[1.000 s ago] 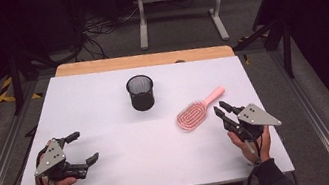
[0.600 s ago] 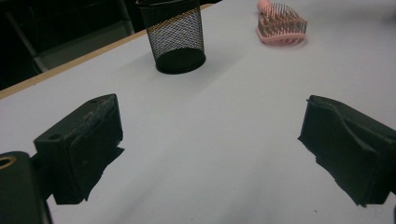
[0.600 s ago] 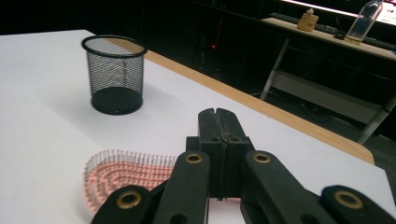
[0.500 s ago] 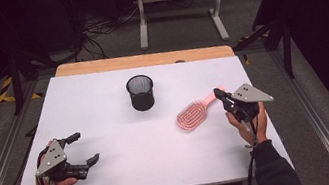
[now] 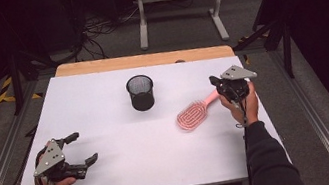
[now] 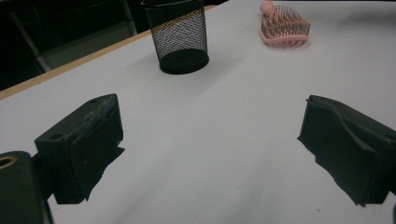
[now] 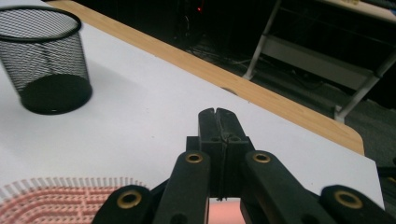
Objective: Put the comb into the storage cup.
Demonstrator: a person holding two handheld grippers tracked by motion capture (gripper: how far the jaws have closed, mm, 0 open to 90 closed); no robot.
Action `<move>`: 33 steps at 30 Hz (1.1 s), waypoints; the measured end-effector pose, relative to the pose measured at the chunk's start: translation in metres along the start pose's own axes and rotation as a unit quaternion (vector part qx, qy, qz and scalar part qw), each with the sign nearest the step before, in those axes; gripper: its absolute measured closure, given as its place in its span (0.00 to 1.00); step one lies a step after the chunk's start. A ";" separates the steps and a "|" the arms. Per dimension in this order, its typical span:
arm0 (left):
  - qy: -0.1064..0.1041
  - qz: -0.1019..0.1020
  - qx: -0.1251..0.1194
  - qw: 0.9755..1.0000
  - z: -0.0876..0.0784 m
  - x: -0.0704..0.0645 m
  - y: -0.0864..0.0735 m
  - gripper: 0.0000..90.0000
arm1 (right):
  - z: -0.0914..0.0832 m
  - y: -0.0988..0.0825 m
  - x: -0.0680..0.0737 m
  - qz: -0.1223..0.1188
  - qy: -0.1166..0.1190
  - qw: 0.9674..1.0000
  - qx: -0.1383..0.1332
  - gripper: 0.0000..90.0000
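White table (image 5: 103,102) with a wood strip (image 5: 142,60) along its far edge. On it: black mesh cup (image 5: 140,92) upright near center, pink hairbrush (image 5: 195,112) lying bristles up to the cup's right.

Bright table, dark surroundings, soft shadows

A cup (image 5: 140,92) is standing upright on the table (image 5: 105,112), toward its far middle. A brush (image 5: 195,112) is lying flat to the cup's right and nearer the person, its handle pointing to the far right. The right gripper (image 5: 215,83) is sitting at the handle's end. The left gripper (image 5: 83,147) is resting near the table's front left corner, well apart from both.
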State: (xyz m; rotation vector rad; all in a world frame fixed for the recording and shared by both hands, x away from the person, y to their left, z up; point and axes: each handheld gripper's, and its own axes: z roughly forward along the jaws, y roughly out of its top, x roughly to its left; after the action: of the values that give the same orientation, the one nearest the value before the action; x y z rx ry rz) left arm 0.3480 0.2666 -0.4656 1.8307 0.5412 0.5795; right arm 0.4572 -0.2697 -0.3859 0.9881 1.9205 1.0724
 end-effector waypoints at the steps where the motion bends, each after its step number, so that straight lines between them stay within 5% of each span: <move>1: 0.000 -0.001 0.001 1.000 0.000 0.000 0.000 0.08 | 0.005 0.000 -0.001 0.000 -0.003 1.000 0.008 1.00; 6: -0.002 -0.003 0.000 1.000 -0.001 0.000 0.000 0.08 | 0.032 -0.007 -0.010 0.012 -0.013 0.998 0.056 1.00; 14: -0.005 -0.001 0.003 1.000 0.000 0.001 -0.001 0.08 | 0.065 -0.026 -0.019 0.022 -0.024 0.991 0.128 1.00; 21: -0.009 0.001 0.003 1.000 0.000 0.001 -0.002 0.08 | 0.072 -0.040 -0.028 0.034 -0.029 0.985 0.166 1.00; 27: -0.009 -0.007 0.000 1.000 0.000 0.003 -0.002 0.08 | 0.076 -0.037 -0.023 0.007 -0.036 0.982 0.187 1.00; 33: -0.012 0.003 0.002 1.000 0.000 0.000 -0.001 0.08 | 0.073 -0.036 -0.023 0.004 -0.040 0.978 0.206 1.00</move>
State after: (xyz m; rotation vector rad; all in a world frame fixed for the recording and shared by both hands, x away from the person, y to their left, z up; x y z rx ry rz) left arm 0.3484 0.2666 -0.4666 1.8418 0.5224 0.5595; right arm 0.5199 -0.2776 -0.4418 1.2415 2.1173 0.6343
